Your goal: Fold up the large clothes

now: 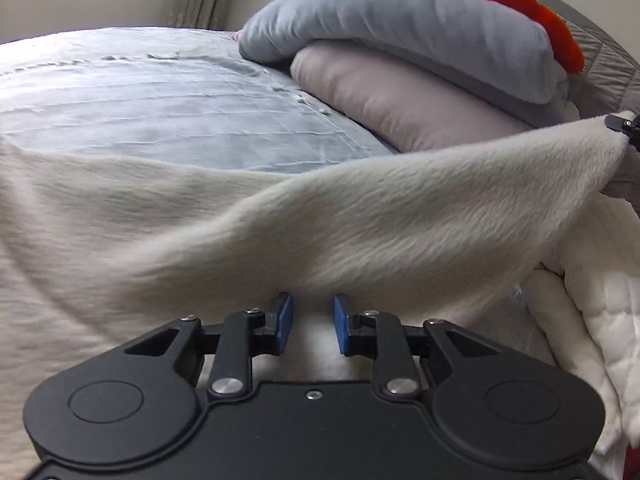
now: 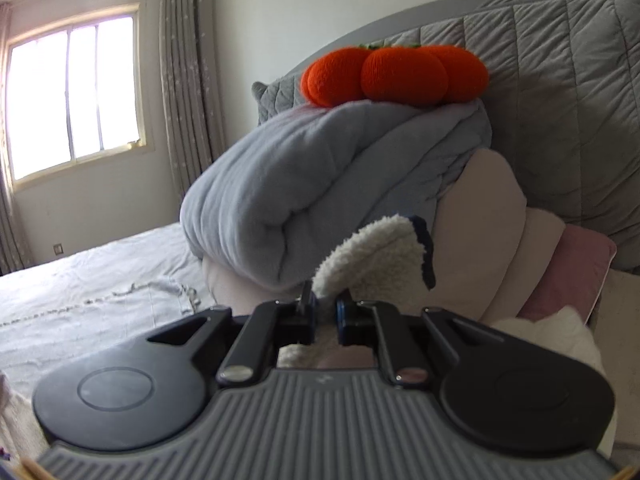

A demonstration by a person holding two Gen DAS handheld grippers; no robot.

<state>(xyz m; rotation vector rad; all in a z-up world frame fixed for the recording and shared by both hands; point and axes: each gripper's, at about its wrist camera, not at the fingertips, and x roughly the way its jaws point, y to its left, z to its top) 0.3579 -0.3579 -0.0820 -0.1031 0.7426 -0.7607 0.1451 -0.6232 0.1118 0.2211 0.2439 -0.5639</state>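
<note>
A cream fleece garment lay spread across a bed, its fuzzy cloth stretched taut between two handheld grippers. In the left wrist view, the left gripper pointed into the fabric with its blue-padded fingers set slightly apart; cloth filled the gap between them and draped over their tips, so whether they truly pinched it could not be told. Far to the right in that view, the right gripper's tip held up a raised corner of the garment. The right wrist view showed the right gripper closed on a fluffy flap of that fleece (edged with dark trim), which stood up above the fingers. Behind lay a pale blue bedsheet, a folded grey-blue duvet stacked on pinkish pillows, and orange plush tomatoes on top, against a quilted grey headboard. A curtained window glowed at left.
</note>
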